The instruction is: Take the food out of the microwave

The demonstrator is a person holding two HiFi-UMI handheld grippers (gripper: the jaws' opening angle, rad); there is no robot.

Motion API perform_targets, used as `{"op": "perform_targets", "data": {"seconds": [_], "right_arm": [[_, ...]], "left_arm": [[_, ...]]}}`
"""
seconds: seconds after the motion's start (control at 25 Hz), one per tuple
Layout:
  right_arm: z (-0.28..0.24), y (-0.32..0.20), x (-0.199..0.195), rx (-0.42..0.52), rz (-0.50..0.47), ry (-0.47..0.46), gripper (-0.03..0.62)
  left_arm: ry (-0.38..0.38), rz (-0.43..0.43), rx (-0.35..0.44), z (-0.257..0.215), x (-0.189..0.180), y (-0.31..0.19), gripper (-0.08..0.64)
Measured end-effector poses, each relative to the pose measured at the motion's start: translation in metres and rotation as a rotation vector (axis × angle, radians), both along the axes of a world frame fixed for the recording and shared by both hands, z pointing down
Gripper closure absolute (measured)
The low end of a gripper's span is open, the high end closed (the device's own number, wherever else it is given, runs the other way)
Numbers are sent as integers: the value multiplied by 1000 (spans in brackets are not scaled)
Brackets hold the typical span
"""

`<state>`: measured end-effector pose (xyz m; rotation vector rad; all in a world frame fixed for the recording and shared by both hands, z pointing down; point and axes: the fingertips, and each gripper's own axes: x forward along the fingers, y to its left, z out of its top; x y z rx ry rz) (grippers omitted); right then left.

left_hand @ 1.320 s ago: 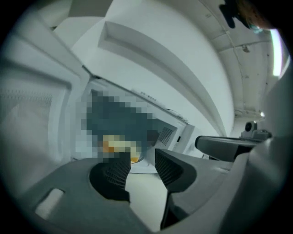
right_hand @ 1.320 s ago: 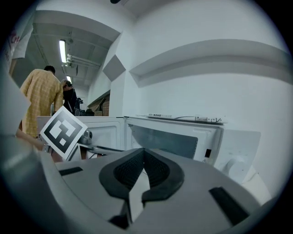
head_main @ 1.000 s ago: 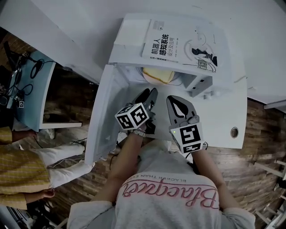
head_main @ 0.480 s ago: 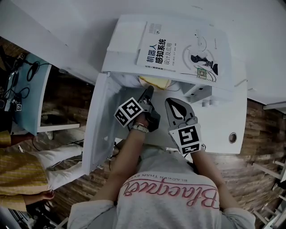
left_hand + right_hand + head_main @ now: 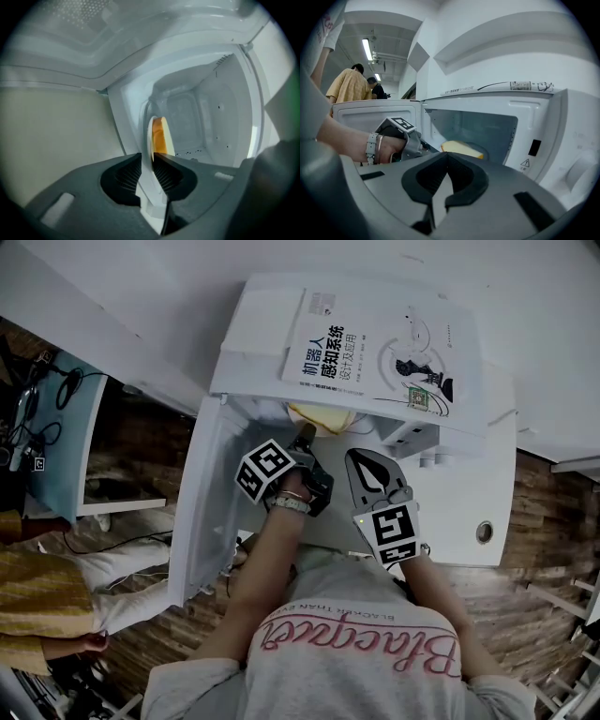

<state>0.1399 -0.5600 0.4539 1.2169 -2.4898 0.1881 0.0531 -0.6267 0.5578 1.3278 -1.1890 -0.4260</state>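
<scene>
Inside the microwave point(image 5: 206, 108), with the left gripper point(image 5: 148, 155) just closed onto the rim of the plate point(image 5: 150, 138) and the right gripper point(image 5: 447, 157) shut and empty outside it, a one-edge pinch could let the plate sag and slide the bread slice point(image 5: 159, 136) off.

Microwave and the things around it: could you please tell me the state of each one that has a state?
Microwave door: swung open.
Plate: inside the microwave, rim between the left gripper jaws.
Bread: on the plate.
Left gripper: jaws have just been closing, now on the plate rim.
Right gripper: shut, empty, outside the microwave.
Book: closed, flat on the microwave.
</scene>
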Motion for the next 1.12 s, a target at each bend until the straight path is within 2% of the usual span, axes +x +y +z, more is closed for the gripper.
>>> {"op": "perform_targets", "data": {"seconds": [0.08,0.24,0.44,0.72,1.0,1.12], "right_arm": [[0,2,1,0,-2,4,581],[-1,9,0,3,-14,9,581],[-2,18,3,7,-15,15,581],[-9,34,5,28,-9,16,581],[-21,57,3,53,15,-108,583],[-30,69,1,84,34,-105,583]], "left_arm": [[19,-5,1,-4,0,-1,518],[92,-31,-11,-5,0,-1,530],[143,-56,86,-17,2,-2,545],[207,-93,124,-20,4,20,546],[225,-88,184,-42,0,51,546],[226,-91,196,-52,-6,70,546]]}}
